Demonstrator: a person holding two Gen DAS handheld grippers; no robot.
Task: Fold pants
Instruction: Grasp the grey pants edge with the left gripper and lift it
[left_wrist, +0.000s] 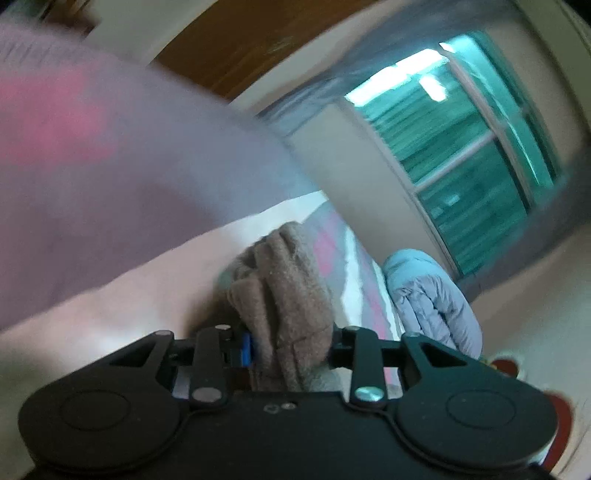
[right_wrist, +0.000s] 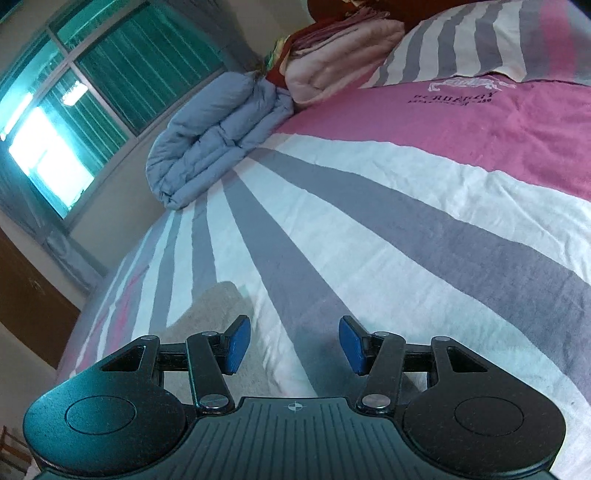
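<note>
Gripping a thick bunch of brown fabric, the left gripper (left_wrist: 286, 343) has its jaws clamped on the pants (left_wrist: 280, 295) — several layers of the fleecy cloth are gathered between the pads, bulging out ahead of them. The view from this wrist is smeared with motion blur, and a large pale shape fills its upper left; I cannot tell what that is. Behind the pants lie the striped bed (left_wrist: 354, 280) and a folded blue quilt (left_wrist: 432, 295) by the window (left_wrist: 469, 147).

The right gripper (right_wrist: 294, 345) hovers over the bed with its fingers apart and nothing between them. A beige patch of cloth (right_wrist: 214, 310) — probably part of the pants — lies flat on the cover just left of its left pad.

Judging from this, the folding is somewhere in its middle: the cloth in the left jaws is already doubled over, yet it is bunched rather than laid flat, and no neat stack shows. Laying the held part down, squaring the edges and smoothing seem left to do.
</note>
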